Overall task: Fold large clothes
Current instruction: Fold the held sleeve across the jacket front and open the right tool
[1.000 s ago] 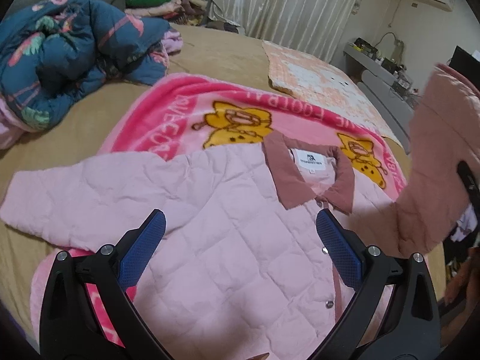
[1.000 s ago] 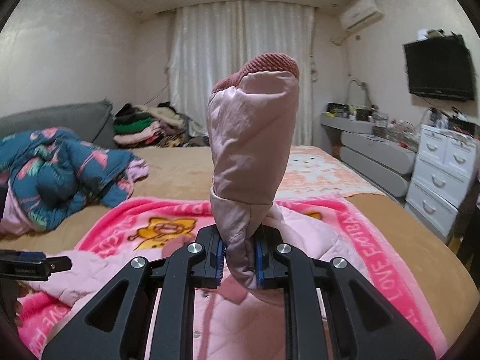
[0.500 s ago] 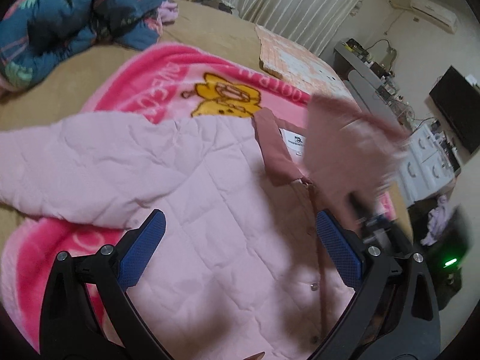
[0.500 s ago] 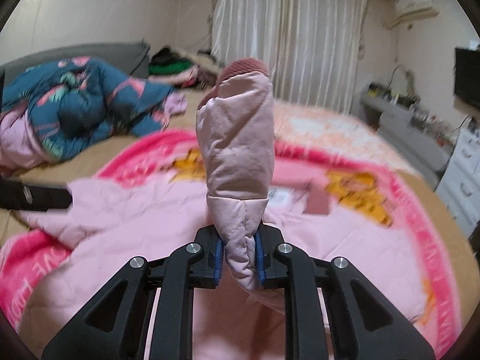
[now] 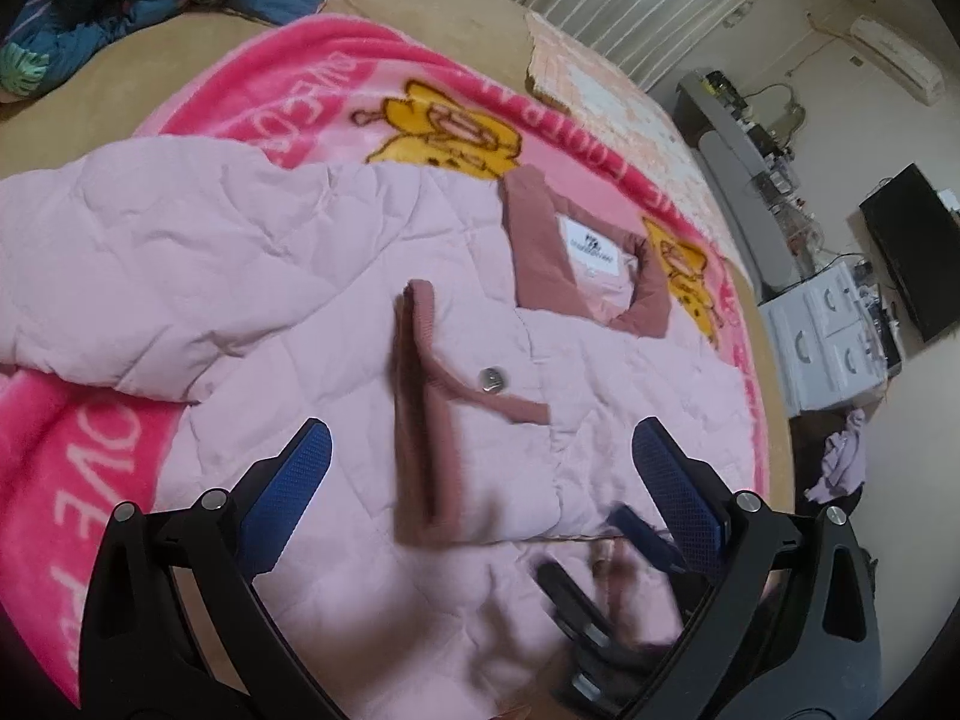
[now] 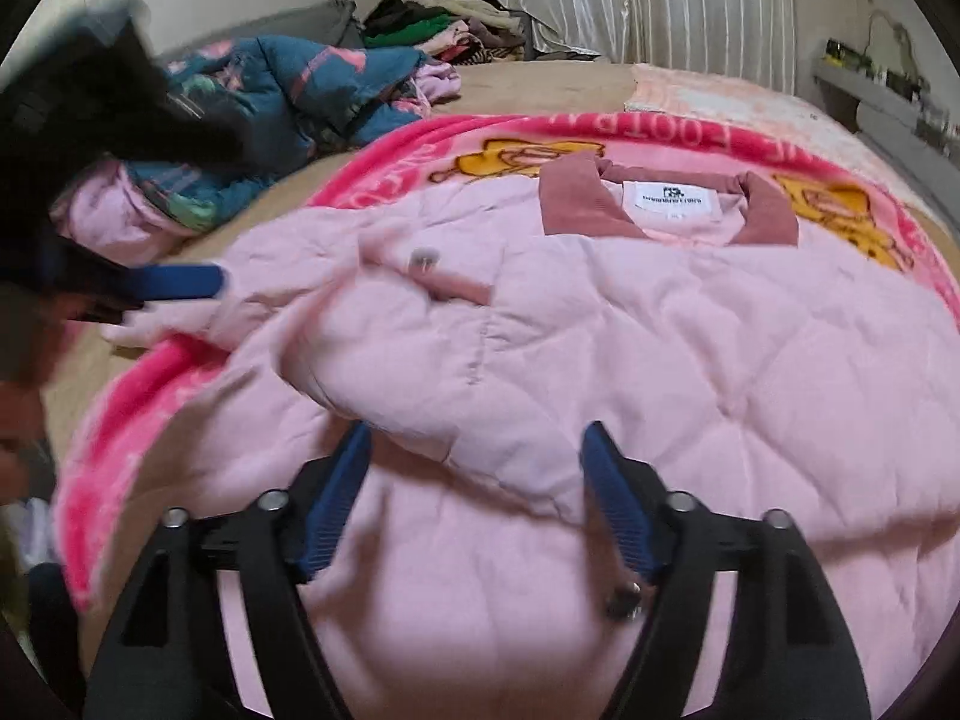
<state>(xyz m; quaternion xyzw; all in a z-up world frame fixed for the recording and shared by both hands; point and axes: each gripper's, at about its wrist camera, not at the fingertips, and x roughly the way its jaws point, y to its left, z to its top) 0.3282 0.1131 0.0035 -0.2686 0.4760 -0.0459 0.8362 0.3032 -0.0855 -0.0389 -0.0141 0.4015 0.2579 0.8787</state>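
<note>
Your right tool has just been opening, nothing between its pads now, leaving the sleeve folded across the jacket on the bed; your left tool hovers wide and empty.

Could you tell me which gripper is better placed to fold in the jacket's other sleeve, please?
Probably left: the left gripper is open and empty, and the unfolded sleeve lies on its side. The right gripper, jaws just opened, sits over the sleeve already folded.
</note>
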